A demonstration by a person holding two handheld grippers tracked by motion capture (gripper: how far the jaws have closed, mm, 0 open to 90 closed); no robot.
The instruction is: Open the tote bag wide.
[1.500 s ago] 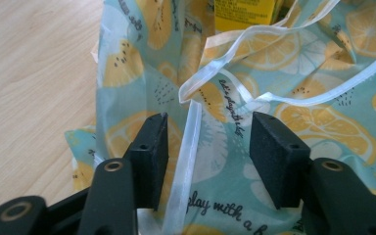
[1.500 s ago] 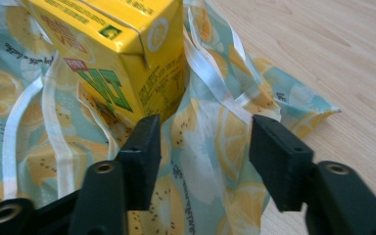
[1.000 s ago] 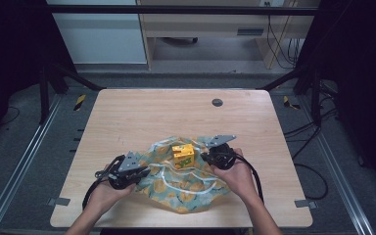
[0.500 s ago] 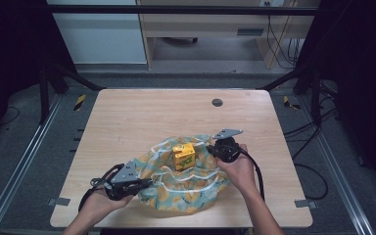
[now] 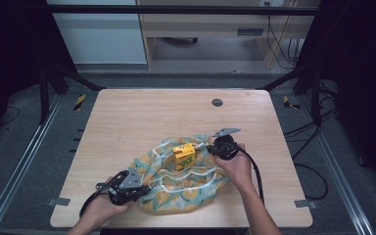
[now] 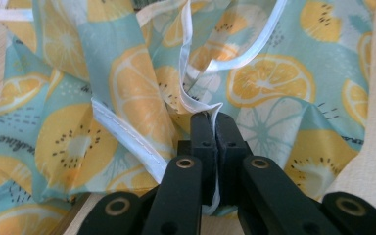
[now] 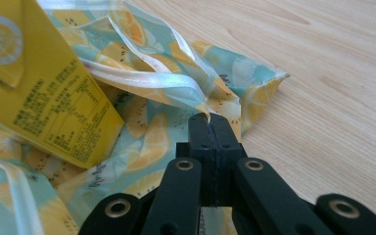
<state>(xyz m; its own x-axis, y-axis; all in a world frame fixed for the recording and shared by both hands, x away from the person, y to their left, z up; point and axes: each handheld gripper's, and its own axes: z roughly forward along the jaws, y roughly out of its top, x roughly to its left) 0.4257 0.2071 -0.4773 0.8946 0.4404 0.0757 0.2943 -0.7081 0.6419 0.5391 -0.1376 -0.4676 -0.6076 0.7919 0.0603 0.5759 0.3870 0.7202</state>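
A teal cloth bag (image 5: 176,188) printed with lemon slices and trimmed in white lies crumpled on the table's near half. On it stands a small yellow carton (image 5: 183,155). My left gripper (image 5: 144,188) sits at the bag's near left corner, shut on the white-trimmed edge (image 6: 203,105). My right gripper (image 5: 209,149) is at the bag's far right, shut on another white-trimmed fold (image 7: 196,100). The yellow carton (image 7: 44,93) leans close at the left in the right gripper view. The bag's fabric (image 6: 127,88) spreads ahead of the left gripper's jaws.
The wooden table (image 5: 142,117) has a round dark grommet (image 5: 217,102) toward the far right. Bare wood (image 7: 323,88) lies beside the bag on the right. Black frame posts and cables surround the table; a cable trails from each gripper.
My left gripper has pulled the bag's edge toward the near left corner of the table. My right gripper has shifted slightly right and away, spreading the bag wider around the carton.
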